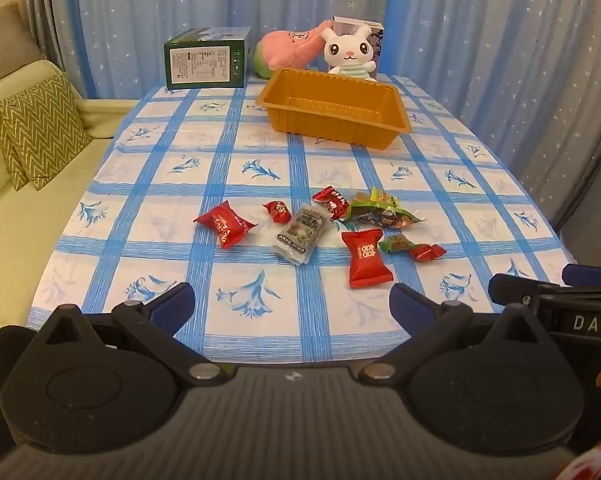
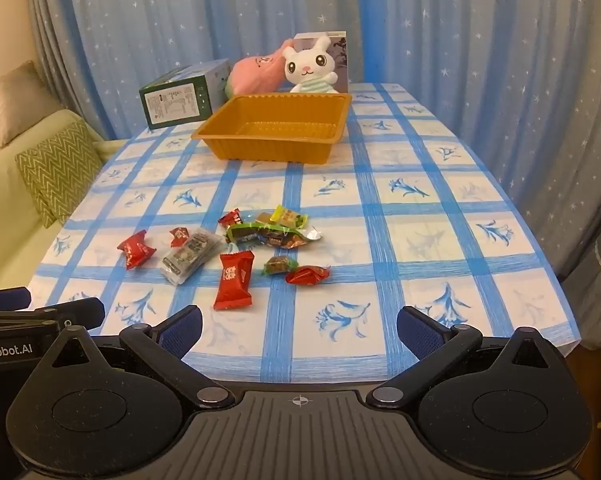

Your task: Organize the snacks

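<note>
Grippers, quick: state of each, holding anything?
Left gripper: open, holding nothing, short of the snacks.
Right gripper: open, holding nothing.

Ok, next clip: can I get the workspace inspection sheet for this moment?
Surface: table under a blue checked cloth, flat.
Job's things: wrapped snacks scattered loose on the near half; orange tray beyond them, empty.
Clutter: green box, pink plush and white bunny plush at the far edge, behind the tray.
Grippers: left gripper and right gripper both open, holding nothing, short of the snacks.
Cables: nothing seen.
Surroundings: starry blue curtains; sofa with cushions at the left.
</note>
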Tool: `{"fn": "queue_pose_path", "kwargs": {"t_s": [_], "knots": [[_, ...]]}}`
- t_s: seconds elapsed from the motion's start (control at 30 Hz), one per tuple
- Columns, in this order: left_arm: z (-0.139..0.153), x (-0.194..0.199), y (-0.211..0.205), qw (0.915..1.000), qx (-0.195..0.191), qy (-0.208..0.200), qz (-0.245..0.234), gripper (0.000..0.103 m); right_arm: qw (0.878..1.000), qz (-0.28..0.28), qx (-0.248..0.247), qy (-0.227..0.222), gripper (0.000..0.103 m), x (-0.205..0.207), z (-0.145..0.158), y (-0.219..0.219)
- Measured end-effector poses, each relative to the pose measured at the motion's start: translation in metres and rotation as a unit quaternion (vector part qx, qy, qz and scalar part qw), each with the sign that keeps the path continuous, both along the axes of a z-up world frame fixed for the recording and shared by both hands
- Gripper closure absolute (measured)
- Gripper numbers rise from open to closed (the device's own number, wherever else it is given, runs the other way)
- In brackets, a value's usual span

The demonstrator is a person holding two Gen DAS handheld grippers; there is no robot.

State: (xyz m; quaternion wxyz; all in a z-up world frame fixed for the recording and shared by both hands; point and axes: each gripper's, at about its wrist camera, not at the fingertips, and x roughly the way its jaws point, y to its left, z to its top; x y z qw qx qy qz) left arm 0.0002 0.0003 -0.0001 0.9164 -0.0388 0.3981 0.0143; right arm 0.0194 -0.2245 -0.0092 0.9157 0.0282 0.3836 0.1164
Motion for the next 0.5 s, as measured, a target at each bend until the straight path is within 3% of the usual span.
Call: {"fn": "queue_pose_path", "kwargs": {"t_s": [0.13, 0.17, 0.3, 0.5], "knots": [[0.000, 0.003, 0.001, 0.9999, -0.010, 0.003, 0.011, 0.000, 1.000, 0.000, -0.003, 0.000, 0.000, 0.000, 0.000, 0.001], [0.000, 0.009, -0.007, 0.9999, 0.005, 0.011, 0.010, 0.000, 1.000, 0.000, -0.002, -0.001, 0.000, -0.001, 0.000, 0.001], [0.002, -0.005, 0.003, 0.9997, -0.009, -0.021, 0.010, 0.000, 1.000, 0.001, -0.002, -0.004, 0.000, -0.001, -0.001, 0.002], [0.002, -0.002, 0.005, 0.9998, -0.008, -0.017, 0.006, 0.000, 1.000, 0.000, -0.001, -0.003, 0.000, -0.002, -0.001, 0.003]]}}
